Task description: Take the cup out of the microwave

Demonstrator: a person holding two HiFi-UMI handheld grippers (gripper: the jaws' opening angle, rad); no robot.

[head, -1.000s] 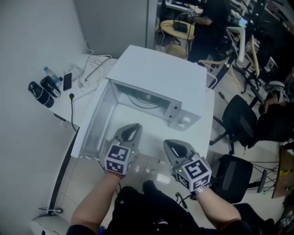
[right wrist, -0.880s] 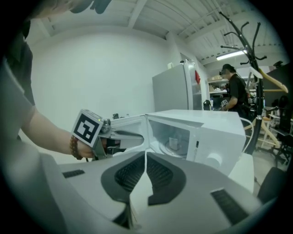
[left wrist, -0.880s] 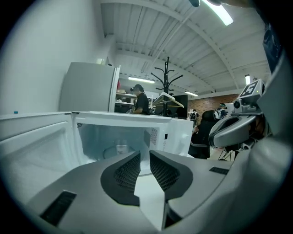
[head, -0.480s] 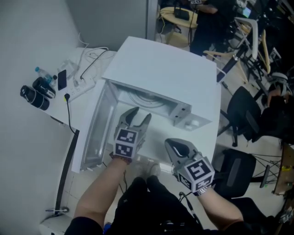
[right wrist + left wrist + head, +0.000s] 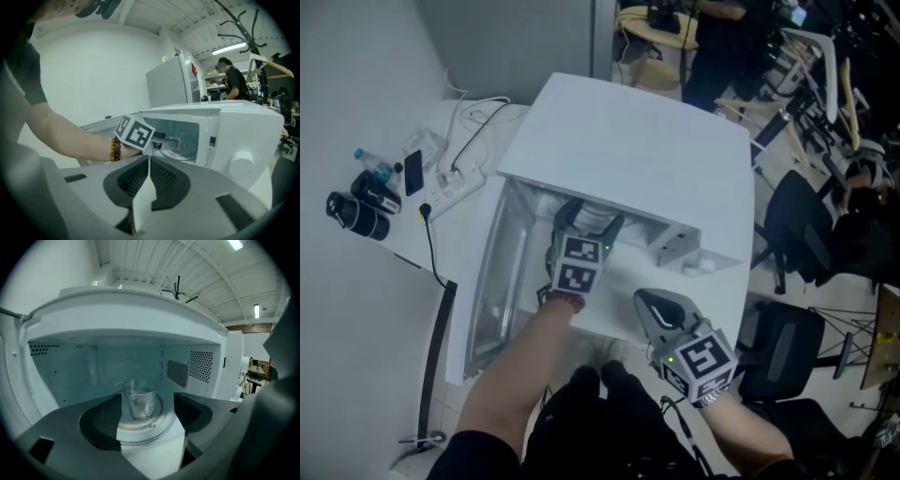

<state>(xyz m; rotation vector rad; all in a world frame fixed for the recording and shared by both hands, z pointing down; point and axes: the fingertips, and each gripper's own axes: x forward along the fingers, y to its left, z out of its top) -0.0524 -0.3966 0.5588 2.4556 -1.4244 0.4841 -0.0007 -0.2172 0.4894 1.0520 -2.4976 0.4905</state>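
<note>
Jaws on the left gripper [image 5: 589,217] are spreading wide as it is going into the microwave [image 5: 628,150]. The cup [image 5: 138,403] is sitting inside, untouched. The right gripper [image 5: 659,302] is waiting outside, pressed together.

White desk carrying an open microwave, seen from above.

The desk [image 5: 461,234] is standing against a pale wall and bearing a white microwave [image 5: 628,141], which is taking up most of its top, with its door hanging open toward the left. Just left of the microwave, a white power strip [image 5: 450,183] is lying on the bare top, with thin cables [image 5: 473,127] looping from it toward the wall. Farther left, a dark phone [image 5: 412,172], a small bottle [image 5: 373,169] and two black cylinders [image 5: 354,214] are lying close together on a greyer area; whether that area is still the desk cannot be told.
</note>
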